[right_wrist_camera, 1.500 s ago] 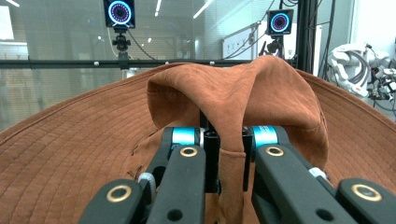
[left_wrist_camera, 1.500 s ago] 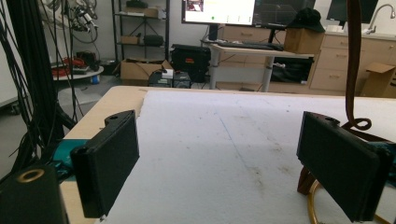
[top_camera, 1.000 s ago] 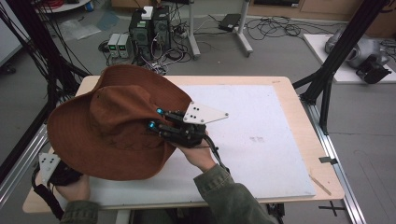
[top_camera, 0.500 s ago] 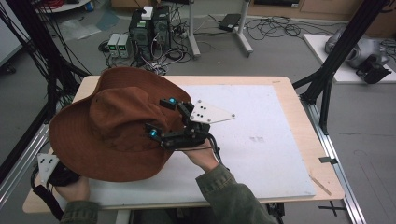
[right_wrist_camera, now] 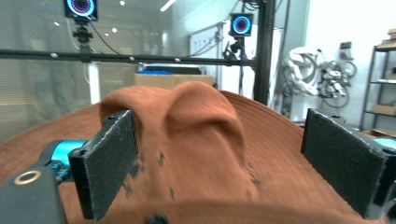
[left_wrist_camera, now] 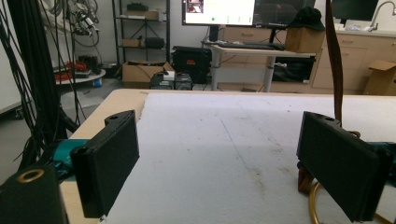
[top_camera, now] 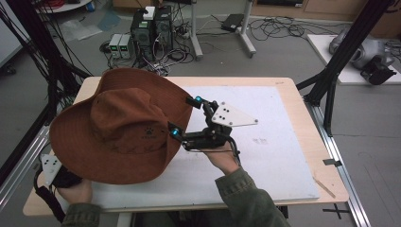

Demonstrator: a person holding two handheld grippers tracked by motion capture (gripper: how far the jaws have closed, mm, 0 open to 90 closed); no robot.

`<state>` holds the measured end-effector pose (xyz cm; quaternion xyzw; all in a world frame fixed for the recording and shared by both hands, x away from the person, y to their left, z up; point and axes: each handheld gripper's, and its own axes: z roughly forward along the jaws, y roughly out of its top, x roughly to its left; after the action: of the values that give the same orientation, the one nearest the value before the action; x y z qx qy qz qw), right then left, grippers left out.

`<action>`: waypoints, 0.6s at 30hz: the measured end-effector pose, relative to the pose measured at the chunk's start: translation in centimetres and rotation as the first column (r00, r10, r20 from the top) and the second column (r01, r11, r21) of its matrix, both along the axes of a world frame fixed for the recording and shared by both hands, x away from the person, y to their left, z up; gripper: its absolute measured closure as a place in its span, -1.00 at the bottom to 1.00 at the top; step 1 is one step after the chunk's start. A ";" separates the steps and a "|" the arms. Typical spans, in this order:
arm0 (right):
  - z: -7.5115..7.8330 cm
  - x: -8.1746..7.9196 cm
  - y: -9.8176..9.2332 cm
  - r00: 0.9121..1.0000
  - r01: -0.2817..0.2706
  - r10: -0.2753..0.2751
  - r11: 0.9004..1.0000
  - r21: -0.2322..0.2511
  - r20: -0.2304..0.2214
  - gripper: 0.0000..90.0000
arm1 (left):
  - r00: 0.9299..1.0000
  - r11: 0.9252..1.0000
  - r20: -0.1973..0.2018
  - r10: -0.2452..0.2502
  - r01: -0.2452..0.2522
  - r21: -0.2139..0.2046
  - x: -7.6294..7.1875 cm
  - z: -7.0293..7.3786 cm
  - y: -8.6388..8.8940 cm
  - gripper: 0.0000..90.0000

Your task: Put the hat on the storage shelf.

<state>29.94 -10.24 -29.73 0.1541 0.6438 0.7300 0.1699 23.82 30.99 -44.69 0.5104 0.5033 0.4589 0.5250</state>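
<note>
A brown hat is seen lying on the left of the bench. The right gripper is held beside its brim, jaws spread. The left gripper is likewise released, under the brim.

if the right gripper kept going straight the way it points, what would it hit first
Most likely the crown of the brown hat: the right gripper has its jaws open and aimed at it across the brim. Exact depth is unclear.
</note>
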 end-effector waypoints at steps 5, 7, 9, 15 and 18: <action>0.0 -0.3 -2.4 0.998 0.057 -0.057 0.998 -0.016 -0.001 -0.77 | 1.000 1.000 0.001 -0.002 0.002 0.003 0.0 0.1 -0.1 -0.71; -0.1 -0.4 -3.5 0.996 0.090 -0.090 0.996 -0.021 0.006 -0.77 | 1.000 1.000 0.005 -0.001 0.001 0.003 -0.1 0.1 -0.1 -0.71; -0.3 -0.6 -4.9 0.991 0.130 -0.130 0.991 -0.035 0.011 -0.77 | 1.000 1.000 0.003 -0.001 0.001 0.002 -0.1 0.1 -0.1 -0.71; -1.4 -0.9 -8.7 0.969 0.249 -0.249 0.967 -0.052 0.003 -0.77 | 1.000 1.000 0.015 0.004 -0.004 -0.001 -0.3 0.2 -0.1 -0.71; -2.0 -1.0 -10.8 0.947 0.321 -0.322 0.946 -0.053 -0.009 -0.77 | 1.000 1.000 0.015 0.008 -0.008 0.001 -0.4 0.2 -0.1 -0.71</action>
<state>28.93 -21.04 -31.68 0.2589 0.6298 0.6746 0.2851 23.46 30.85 -44.45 0.5054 0.5010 0.4651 0.5266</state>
